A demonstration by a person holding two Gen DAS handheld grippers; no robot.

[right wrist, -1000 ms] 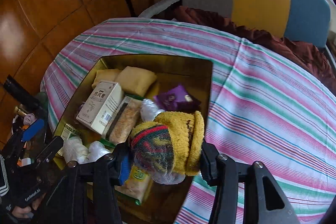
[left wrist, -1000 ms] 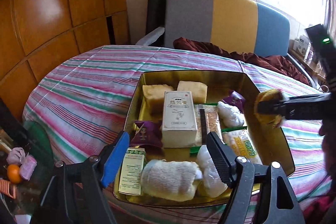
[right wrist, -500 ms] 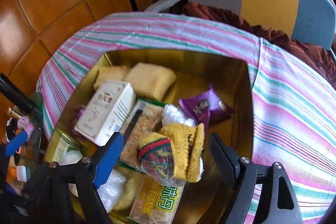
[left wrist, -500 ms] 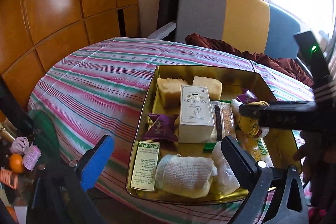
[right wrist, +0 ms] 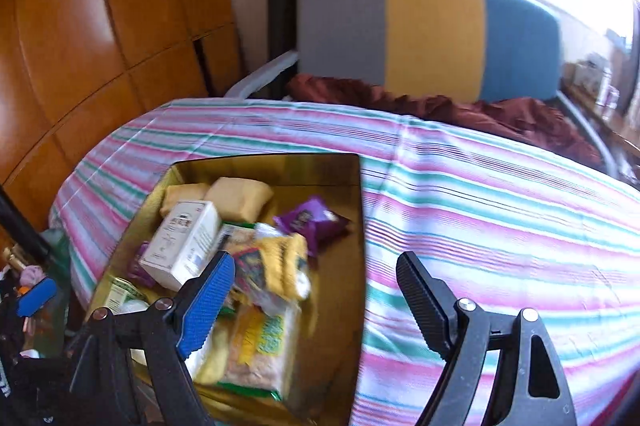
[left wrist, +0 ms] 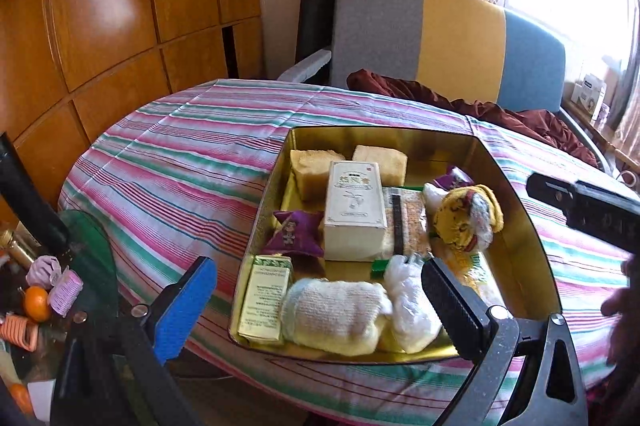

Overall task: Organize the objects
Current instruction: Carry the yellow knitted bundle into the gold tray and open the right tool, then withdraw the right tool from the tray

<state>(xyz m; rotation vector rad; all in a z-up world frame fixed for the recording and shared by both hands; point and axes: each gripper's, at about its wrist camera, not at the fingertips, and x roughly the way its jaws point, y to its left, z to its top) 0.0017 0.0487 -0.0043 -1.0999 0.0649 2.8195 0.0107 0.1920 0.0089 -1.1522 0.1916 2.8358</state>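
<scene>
A gold tin tray (left wrist: 516, 210) on the striped tablecloth holds a white box (left wrist: 354, 210), two sponge cakes, purple packets (left wrist: 294, 234), a small green box (left wrist: 266, 296), a rolled white-yellow towel (left wrist: 336, 314) and snack packs. A yellow knit sock bundle (left wrist: 466, 216) lies loose on the snack packs; it also shows in the right wrist view (right wrist: 280, 266). My left gripper (left wrist: 316, 290) is open and empty above the tray's near edge. My right gripper (right wrist: 316, 290) is open and empty, above the tray's right rim (right wrist: 362, 226).
A striped cloth (left wrist: 180, 154) covers the round table. A grey, yellow and blue chair (left wrist: 440, 38) with a maroon cloth stands behind it. A glass side table (left wrist: 60, 290) with small items sits at the left. Wood panelling lines the left wall.
My right gripper opened, let the yellow sock bundle drop into the tray, and pulled back up and right. My left gripper opened wider and drew back toward the near edge.
</scene>
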